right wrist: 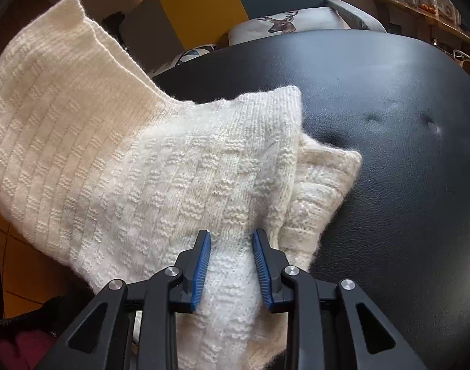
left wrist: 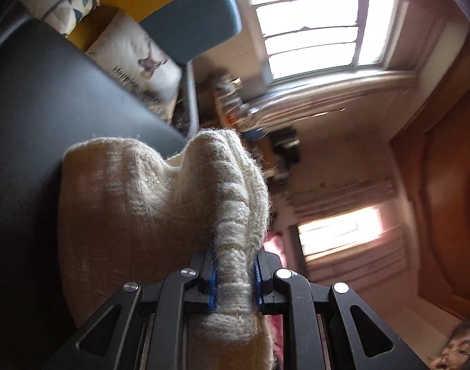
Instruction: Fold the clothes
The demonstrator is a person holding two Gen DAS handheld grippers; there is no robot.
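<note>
Left gripper (left wrist: 235, 280) is clenched on a thick bunched edge of the cream knitted sweater (left wrist: 161, 203), with the blue pads (left wrist: 212, 283) pressing the wool from both sides. From this gripper the fabric rises ahead and then falls away to its left side, over the black leather surface (left wrist: 50, 117). Behind it the room is blurred, with a deer-print cushion (left wrist: 136, 61) and a window (left wrist: 312, 24).

Right gripper (right wrist: 232, 265) points down at the same sweater (right wrist: 127, 169). Its jaws stand moderately apart, one on each side of a raised ridge of knit. The pads (right wrist: 201, 271) lie against the wool, but I cannot tell surely if they squeeze it. Ahead of this gripper the sweater lies in folds on the black leather seat (right wrist: 389, 154), and to its left one part is lifted and hangs in the air.

I judge the sweater to be soft, light and stretchy, not slippery. It will sag and drag, so a thick gathered edge or the ribbed hem is the best place to hold. A thin single layer may stretch or slip out.
</note>
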